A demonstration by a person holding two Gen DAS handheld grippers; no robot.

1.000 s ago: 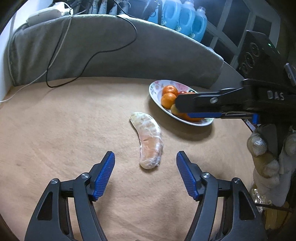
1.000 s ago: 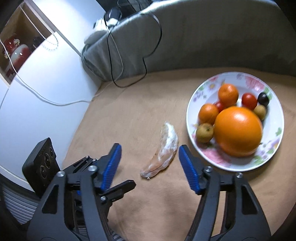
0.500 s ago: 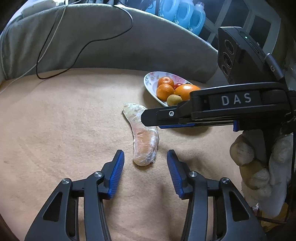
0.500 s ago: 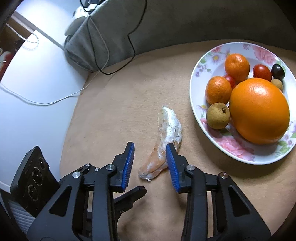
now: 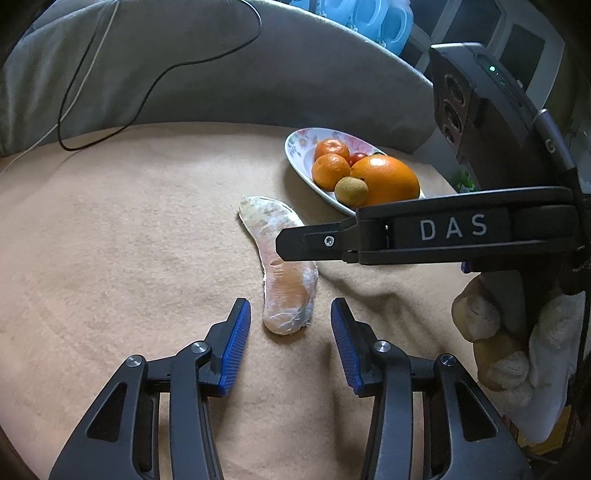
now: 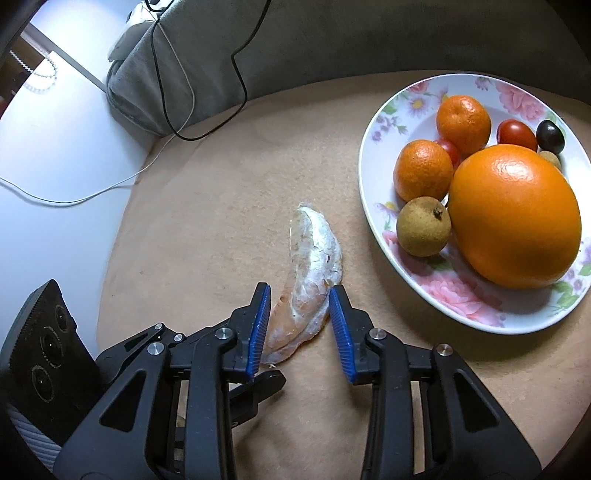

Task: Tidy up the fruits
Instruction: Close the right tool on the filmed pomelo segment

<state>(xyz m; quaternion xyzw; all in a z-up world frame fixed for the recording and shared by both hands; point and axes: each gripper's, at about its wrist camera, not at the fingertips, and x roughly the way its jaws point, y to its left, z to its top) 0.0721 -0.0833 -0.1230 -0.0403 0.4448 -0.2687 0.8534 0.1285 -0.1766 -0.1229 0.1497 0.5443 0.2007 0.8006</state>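
Though unpinched, segment (image 6: 312, 284) between right tool (image 6: 299, 325)

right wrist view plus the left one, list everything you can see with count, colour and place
plate: one, white with flowers, right on the cloth
big orange: one, on the plate
mandarins: two, orange, on the plate
tomatoes: two, red, on the plate
brown fruits: two, on the plate
dark fruit: one, plate's far edge
peeled segment: one, pale orange, on the cloth beside the plate
cloth: one, tan
cushion: one, grey, behind
cables: one black, one white
bottles: blue, count unclear
left tongs: open around the segment's end
right tongs: closing about the segment
gloved hand: one
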